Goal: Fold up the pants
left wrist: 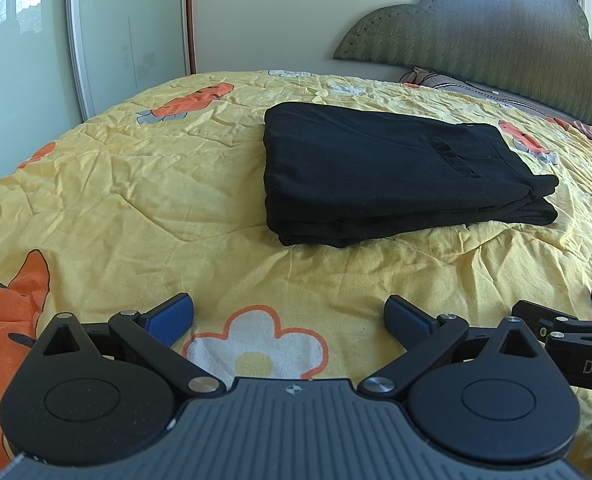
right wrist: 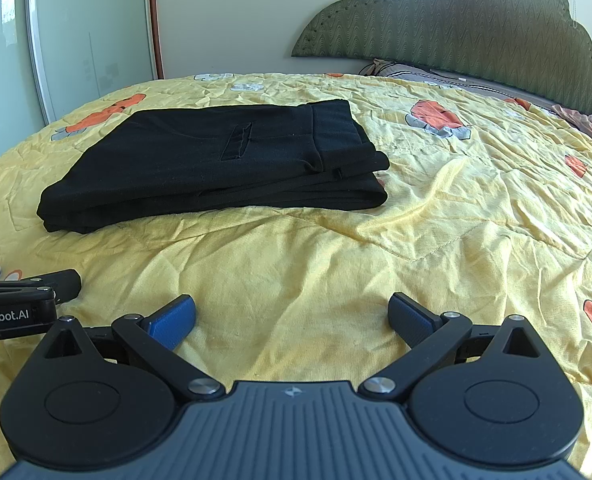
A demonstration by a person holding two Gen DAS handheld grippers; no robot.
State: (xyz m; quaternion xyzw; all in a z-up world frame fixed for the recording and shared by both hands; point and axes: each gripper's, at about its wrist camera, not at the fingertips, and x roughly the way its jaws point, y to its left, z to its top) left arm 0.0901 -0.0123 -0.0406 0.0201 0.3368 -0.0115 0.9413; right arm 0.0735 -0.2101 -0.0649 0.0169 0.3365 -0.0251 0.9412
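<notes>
Black pants point(left wrist: 392, 172) lie folded in a flat rectangular stack on the yellow quilt, a back pocket facing up. They also show in the right wrist view point(right wrist: 224, 160), at centre left. My left gripper point(left wrist: 289, 318) is open and empty, low over the quilt, well short of the pants. My right gripper point(right wrist: 292, 320) is open and empty, also short of the pants and to their right. Each gripper shows at the edge of the other's view, the right one point(left wrist: 576, 328) and the left one point(right wrist: 20, 292).
The yellow quilt point(right wrist: 436, 220) with orange and white prints covers the bed. A green padded headboard point(right wrist: 476, 28) and pillows point(right wrist: 416, 72) stand at the far right. A glass wardrobe door point(left wrist: 128, 32) stands at the far left.
</notes>
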